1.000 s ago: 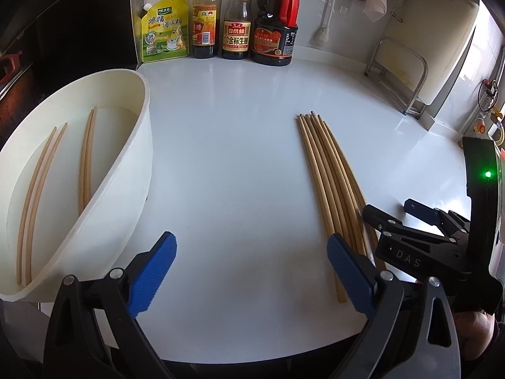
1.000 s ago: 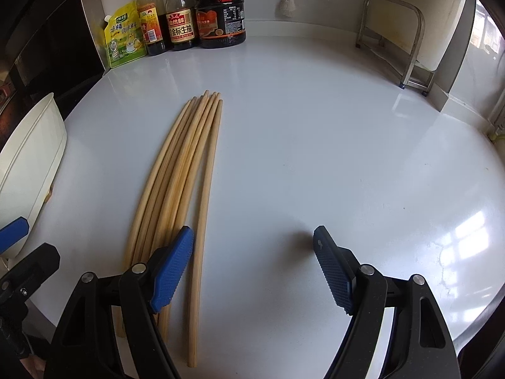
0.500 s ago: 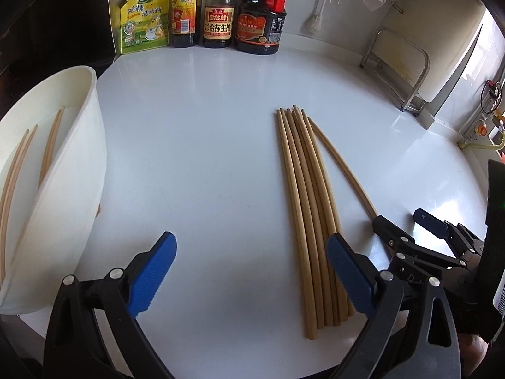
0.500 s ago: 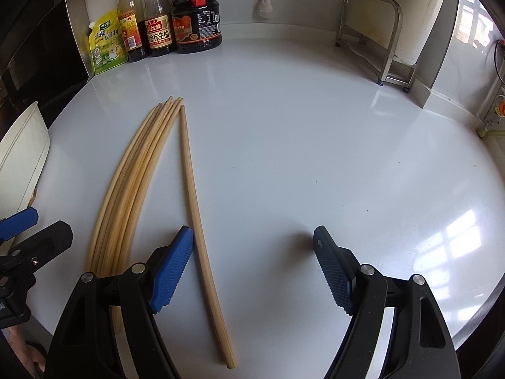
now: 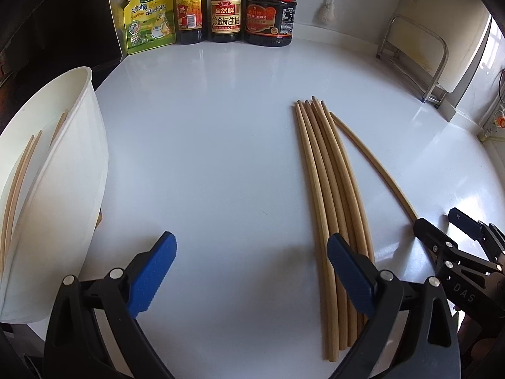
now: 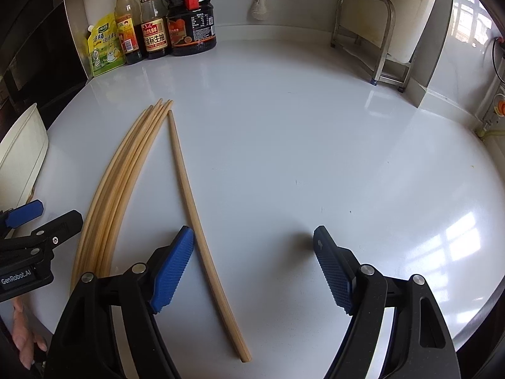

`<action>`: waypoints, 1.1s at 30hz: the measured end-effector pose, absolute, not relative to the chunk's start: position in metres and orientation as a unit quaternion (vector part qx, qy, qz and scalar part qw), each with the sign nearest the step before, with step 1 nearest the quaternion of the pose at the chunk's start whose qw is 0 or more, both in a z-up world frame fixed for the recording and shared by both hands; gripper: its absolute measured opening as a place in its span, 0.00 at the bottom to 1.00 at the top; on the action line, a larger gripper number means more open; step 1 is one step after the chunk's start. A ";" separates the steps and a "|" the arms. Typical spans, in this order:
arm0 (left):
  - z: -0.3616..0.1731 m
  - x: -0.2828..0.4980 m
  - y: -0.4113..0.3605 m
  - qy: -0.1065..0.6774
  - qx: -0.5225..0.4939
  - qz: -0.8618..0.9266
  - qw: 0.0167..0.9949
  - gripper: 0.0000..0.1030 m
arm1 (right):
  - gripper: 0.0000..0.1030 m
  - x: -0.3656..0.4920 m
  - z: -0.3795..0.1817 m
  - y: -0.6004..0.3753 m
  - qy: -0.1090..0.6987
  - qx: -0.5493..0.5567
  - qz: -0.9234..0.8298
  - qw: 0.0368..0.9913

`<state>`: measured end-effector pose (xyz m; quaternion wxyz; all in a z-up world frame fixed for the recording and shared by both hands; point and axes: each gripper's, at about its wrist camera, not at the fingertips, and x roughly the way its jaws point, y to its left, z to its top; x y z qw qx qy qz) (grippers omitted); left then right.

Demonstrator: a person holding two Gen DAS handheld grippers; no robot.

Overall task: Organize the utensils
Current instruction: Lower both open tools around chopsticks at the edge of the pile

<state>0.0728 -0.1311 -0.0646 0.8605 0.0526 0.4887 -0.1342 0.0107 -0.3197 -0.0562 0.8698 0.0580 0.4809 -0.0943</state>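
White counter: lone chopstick lies between the right hand-held gripper's spread jaws.

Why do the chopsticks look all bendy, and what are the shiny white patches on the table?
Right wrist view: the fisheye lens bows the straight chopsticks, and window light glares off the glossy countertop. Left wrist view: the same curving, with softer glare at the right edge.
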 end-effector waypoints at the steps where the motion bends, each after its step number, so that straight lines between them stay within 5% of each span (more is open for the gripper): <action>1: -0.066 0.073 -0.131 0.490 0.051 -0.133 0.860 0.92 | 0.72 0.010 -0.056 -0.319 0.480 0.059 -0.093 0.870; 27: -0.072 0.088 -0.144 0.481 0.084 -0.100 0.867 0.94 | 0.72 0.018 -0.057 -0.313 0.465 0.022 -0.077 0.882; 33: -0.071 0.088 -0.145 0.475 0.069 -0.119 0.869 0.81 | 0.72 0.025 -0.058 -0.310 0.463 0.027 -0.049 0.885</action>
